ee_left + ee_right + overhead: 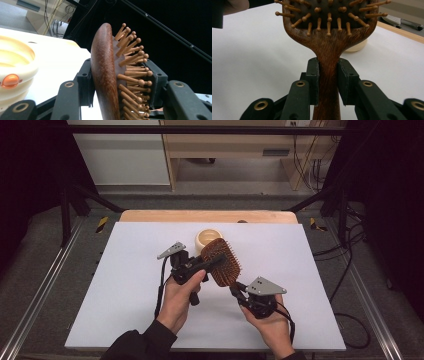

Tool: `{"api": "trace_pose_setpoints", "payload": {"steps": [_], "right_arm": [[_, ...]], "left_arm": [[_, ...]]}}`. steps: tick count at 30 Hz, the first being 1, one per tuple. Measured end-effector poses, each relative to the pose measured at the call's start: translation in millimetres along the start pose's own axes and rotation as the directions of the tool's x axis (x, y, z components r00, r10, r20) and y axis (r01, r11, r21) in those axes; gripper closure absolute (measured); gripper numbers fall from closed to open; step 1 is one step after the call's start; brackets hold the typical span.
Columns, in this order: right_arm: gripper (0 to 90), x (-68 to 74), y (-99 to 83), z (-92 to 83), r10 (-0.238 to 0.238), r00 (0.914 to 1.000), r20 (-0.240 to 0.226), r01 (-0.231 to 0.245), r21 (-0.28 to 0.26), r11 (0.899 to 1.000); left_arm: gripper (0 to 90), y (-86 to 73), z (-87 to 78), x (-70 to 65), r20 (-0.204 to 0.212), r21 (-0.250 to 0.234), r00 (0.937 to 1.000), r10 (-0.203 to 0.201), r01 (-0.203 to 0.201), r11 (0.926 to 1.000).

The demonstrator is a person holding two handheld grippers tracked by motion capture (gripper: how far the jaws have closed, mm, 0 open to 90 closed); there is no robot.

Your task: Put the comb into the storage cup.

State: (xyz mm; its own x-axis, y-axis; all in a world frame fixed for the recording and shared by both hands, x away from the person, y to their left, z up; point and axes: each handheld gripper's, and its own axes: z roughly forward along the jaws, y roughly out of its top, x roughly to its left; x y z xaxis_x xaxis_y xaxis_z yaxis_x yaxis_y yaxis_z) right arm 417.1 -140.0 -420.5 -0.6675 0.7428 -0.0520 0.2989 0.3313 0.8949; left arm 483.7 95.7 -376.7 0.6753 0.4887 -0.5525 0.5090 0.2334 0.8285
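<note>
One wooden hairbrush point(221, 261) is held up over the middle of the white worktop point(125, 285), clear of its surface, carried between two tools. The left tool point(212, 261) is clamped across the brush head: in the left gripper view one pad lies against the smooth brown back point(103, 75) and the other presses into the pins point(132, 75), so the head stands edge-on between the jaws. No earlier picture is at hand, so nothing is noted of jaw motion. The right tool point(236, 291) is clamped on the handle; the right gripper view shows the two pads tight on either side of the narrow brown handle point(328, 75), with the pinned face turned toward that camera. One cream-coloured bowl point(209, 238) stands on the worktop just behind the brush head, partly covered by it in the high view. The left gripper view brings out an orange bead-like mark point(10, 80) on the bowl's ribbed side, which the high view is too small to give; in the right gripper view a slice of the bowl point(357, 46) peeks out behind the brush neck. Count: one brush, one bowl, two tools, two hands. The high view adds the dark frame rails around the worktop, a wooden edge at its far side and cables point(350, 250) on the floor to the right.
</note>
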Motion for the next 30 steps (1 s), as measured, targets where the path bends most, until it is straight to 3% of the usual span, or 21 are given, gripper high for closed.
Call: {"api": "trace_pose_setpoints", "payload": {"steps": [13, 16, 18, 19, 20, 23, 30], "right_arm": [[72.0, -1.9, -1.3, 3.4, 0.032, 0.9987, -0.04, -0.032, 0.002, 0.999], [61.9, -2.7, -1.2, 2.2, 0.044, 0.9977, -0.051, -0.045, -0.006, 0.999], [56.5, -3.8, -1.4, -1.9, 0.059, 0.9969, -0.053, -0.06, -0.022, 0.998], [49.1, -5.5, -2.2, -5.8, 0.073, 0.996, -0.052, -0.074, -0.031, 0.997], [49.1, -5.5, -2.2, -5.8, 0.073, 0.996, -0.052, -0.074, -0.031, 0.997], [37.4, -12.7, -5.2, -13.0, 0.108, 0.9924, -0.058, -0.113, -0.083, 0.99], [24.7, -22.3, -10.7, -14.5, 0.105, 0.9944, -0.009, -0.105, -0.112, 0.988]], "left_arm": [[53.0, 3.9, 0.4, -8.2, 0.007, 0.018, 0.9997, 0.023, -0.023, 0.9996], [53.0, 6.7, 0.3, -11.3, -0.011, 0.021, 0.9981, 0.06, -0.059, 0.998], [53.0, 9.6, -0.7, -12.1, -0.014, 0.011, 0.9983, 0.057, -0.057, 0.9983], [53.0, 13.2, -1.5, -13.3, -0.019, 0.0, 0.9973, 0.07, -0.07, 0.9975], [52.9, 13.2, -1.5, -13.3, -0.019, 0.0, 0.9973, 0.07, -0.07, 0.9975], [52.8, 23.4, -2.0, -16.7, -0.048, -0.018, 0.9921, 0.116, -0.117, 0.993], [52.8, 39.8, 2.3, -20.8, -0.082, -0.029, 0.9793, 0.185, -0.188, 0.9818]]}}
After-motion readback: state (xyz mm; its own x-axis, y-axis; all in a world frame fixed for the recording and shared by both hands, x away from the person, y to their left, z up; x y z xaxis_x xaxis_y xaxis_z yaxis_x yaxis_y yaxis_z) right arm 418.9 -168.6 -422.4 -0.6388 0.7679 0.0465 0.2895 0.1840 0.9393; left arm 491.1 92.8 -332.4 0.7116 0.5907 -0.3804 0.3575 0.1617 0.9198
